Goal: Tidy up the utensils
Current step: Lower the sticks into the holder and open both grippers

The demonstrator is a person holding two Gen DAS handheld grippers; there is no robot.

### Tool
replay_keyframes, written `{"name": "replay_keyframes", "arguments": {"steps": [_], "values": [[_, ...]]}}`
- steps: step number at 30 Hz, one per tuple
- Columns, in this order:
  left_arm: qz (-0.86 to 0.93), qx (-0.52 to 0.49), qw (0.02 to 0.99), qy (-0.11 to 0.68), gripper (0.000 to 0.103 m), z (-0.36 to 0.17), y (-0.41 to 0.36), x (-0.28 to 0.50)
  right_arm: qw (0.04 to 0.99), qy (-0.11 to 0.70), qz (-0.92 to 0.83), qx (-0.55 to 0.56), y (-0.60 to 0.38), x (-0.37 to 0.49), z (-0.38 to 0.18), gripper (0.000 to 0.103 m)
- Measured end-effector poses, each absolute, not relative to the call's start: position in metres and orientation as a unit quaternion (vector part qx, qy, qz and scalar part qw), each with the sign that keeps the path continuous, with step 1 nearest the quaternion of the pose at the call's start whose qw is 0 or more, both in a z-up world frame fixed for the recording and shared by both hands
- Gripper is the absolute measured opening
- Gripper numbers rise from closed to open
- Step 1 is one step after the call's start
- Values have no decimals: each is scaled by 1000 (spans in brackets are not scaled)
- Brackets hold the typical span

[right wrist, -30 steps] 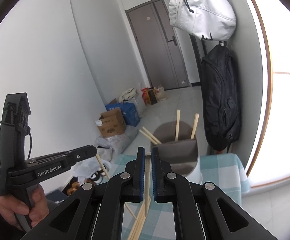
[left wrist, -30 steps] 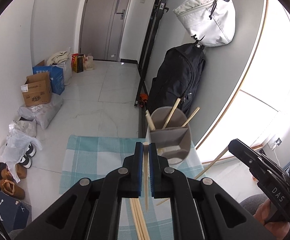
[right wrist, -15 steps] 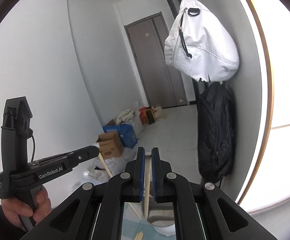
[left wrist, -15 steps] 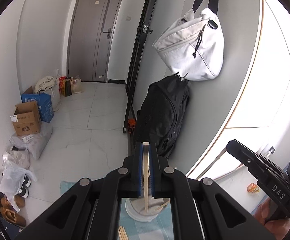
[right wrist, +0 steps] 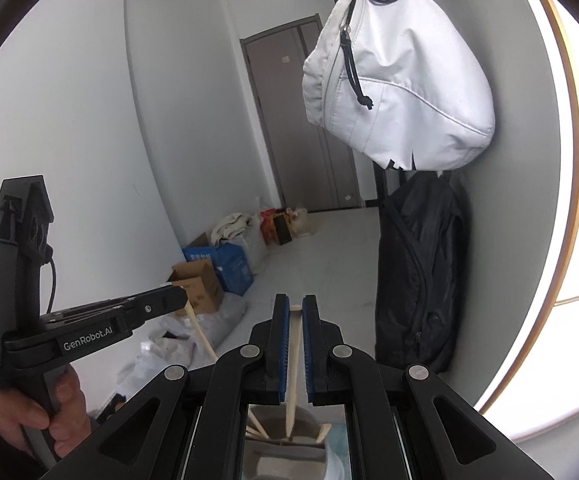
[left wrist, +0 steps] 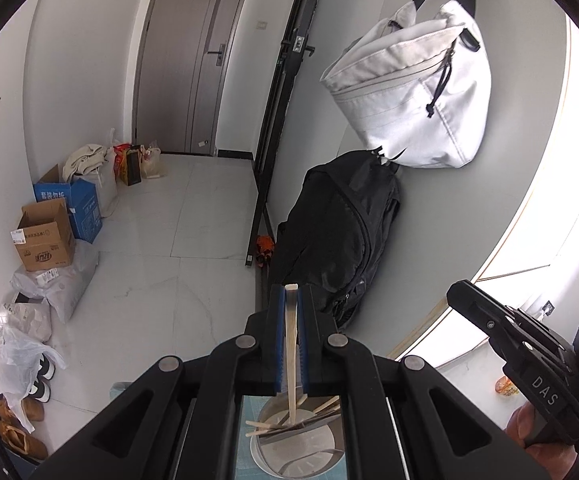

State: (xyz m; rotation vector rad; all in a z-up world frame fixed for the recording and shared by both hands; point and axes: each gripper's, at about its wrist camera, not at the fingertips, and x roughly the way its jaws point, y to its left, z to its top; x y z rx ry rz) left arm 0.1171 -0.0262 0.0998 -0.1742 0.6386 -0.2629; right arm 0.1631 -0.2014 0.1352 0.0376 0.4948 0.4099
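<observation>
A grey door (left wrist: 193, 56) closes off the far end of a pale tiled floor (left wrist: 169, 248). On the wall to the right hangs a white bag (left wrist: 413, 100), and directly under it a black backpack (left wrist: 337, 240) hangs against the same wall. Along the left wall sit a blue box (left wrist: 77, 204) and a brown cardboard box (left wrist: 43, 236), side by side, with plastic bags (left wrist: 25, 336) and shoes (left wrist: 21, 436) nearer the camera.

At the bottom of the left wrist view a round grey holder (left wrist: 301, 444) stands on a blue checked cloth (left wrist: 249, 460); several chopsticks lean inside it.

The left hand-held gripper (left wrist: 291, 344) is nearly closed, its blue pads (left wrist: 276, 344) pressed against one upright wooden chopstick (left wrist: 290, 352). The stick's top pokes just above the fingertips and its lower end reaches down into the holder.

The right hand-held gripper (right wrist: 295, 352) is likewise nearly closed on a second chopstick (right wrist: 293, 368), held upright with its pointed end down inside the holder (right wrist: 285, 444), among the other sticks there.

In the right wrist view the left tool appears at the left edge, gripped by a hand (right wrist: 49, 412), its chopstick slanting down from the fingertips.
</observation>
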Motion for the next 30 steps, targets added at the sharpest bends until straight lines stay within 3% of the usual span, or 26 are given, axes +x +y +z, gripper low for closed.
{"name": "replay_keyframes", "arguments": {"steps": [17,22,26,30], "values": [[-174,-121,899,384,2,54,-17,136,912,332,239,17,-181,191,82,9],[-190,-125,882,413,16,45,-14,135,896,356,264,40,-182,191,70,9],[-169,-132,885,412,18,48,-4,129,895,362,253,62,-190,186,66,10],[-145,-131,894,403,32,48,3,121,901,355,240,70,-195,177,69,21]]}}
